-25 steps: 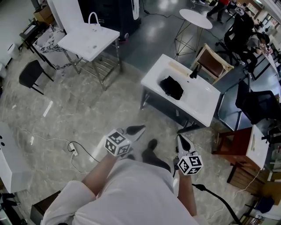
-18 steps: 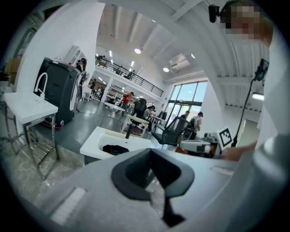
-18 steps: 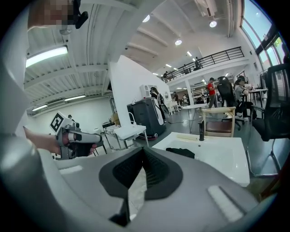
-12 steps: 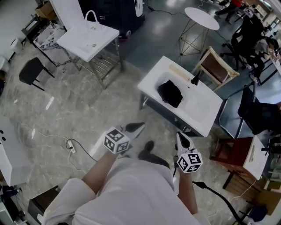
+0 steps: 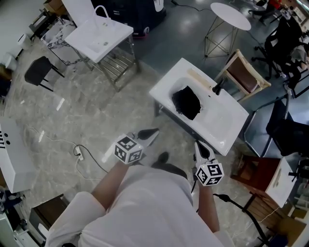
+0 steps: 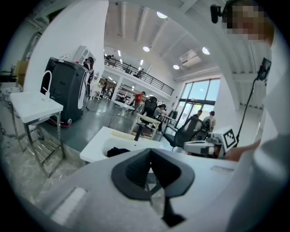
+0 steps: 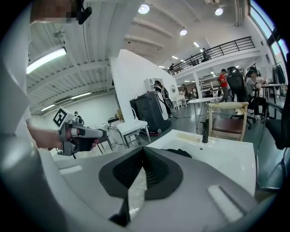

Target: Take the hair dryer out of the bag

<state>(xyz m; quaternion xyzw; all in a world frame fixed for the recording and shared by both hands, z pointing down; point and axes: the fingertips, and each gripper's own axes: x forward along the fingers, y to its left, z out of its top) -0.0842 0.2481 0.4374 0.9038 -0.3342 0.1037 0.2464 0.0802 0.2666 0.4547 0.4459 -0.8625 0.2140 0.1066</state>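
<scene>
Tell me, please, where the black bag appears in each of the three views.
Head view: the black bag lies in the basin of the white sink table, just right of centre.
Left gripper view: low, left of centre.
Right gripper view: low, right of centre.
Shared landmark: the black tap standing behind the bag.

White sink unit (image 5: 223, 120) centre; wooden chair (image 5: 244, 76) behind; round table (image 5: 231, 9) beyond; black stool (image 5: 37, 71) left.

Bag (image 5: 187, 102) black — table (image 5: 225, 121) white; floor (image 5: 91, 120) grey, marble-veined; chair (image 5: 244, 77) seat brown, frame cream.
</scene>
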